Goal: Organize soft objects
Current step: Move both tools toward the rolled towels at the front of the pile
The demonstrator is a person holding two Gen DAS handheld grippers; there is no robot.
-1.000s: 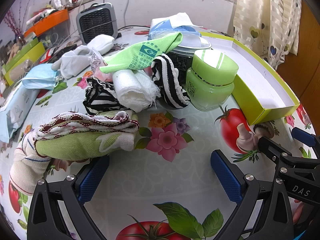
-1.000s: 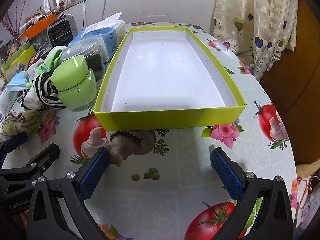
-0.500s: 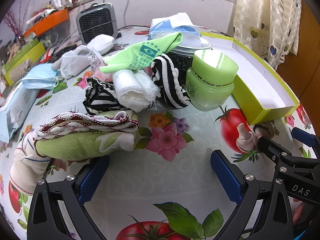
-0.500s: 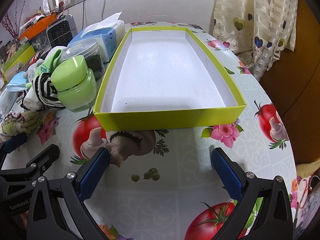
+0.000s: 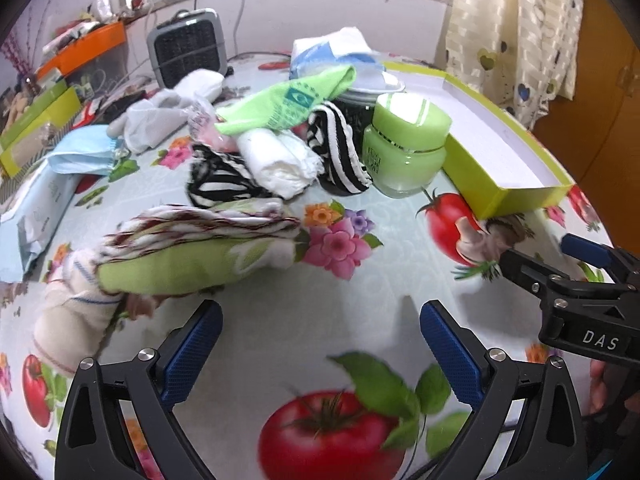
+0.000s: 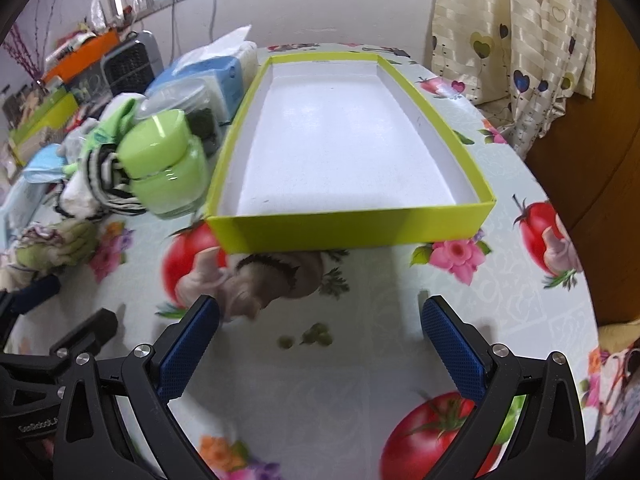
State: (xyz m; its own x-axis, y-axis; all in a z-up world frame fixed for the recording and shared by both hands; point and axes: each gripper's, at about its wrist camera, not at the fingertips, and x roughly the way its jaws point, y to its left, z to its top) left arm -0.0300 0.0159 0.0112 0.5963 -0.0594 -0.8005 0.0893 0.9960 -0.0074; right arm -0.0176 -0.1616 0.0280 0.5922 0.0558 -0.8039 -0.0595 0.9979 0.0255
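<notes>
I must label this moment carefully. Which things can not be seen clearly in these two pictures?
- Dark jar, left view: the striped sock and green cloth hide its contents.
- Tissue pack, right view: motion blur makes its print unreadable.
- Folded cloth, left view: blurred; how many pieces lie stacked is unclear.
- Box, left view: only its near part shows; the jars cover the rest.

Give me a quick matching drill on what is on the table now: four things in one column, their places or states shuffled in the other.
Things:
1. yellow-green box
2. green jar
3. folded towel
4. green cloth

Places or states:
a. draped on top of the cloth pile
b. nearest the left gripper, ahead of its left finger
c. open, nothing inside
d. upright, lid on, beside the box

Pairs: 1-c, 2-d, 3-b, 4-a
</notes>
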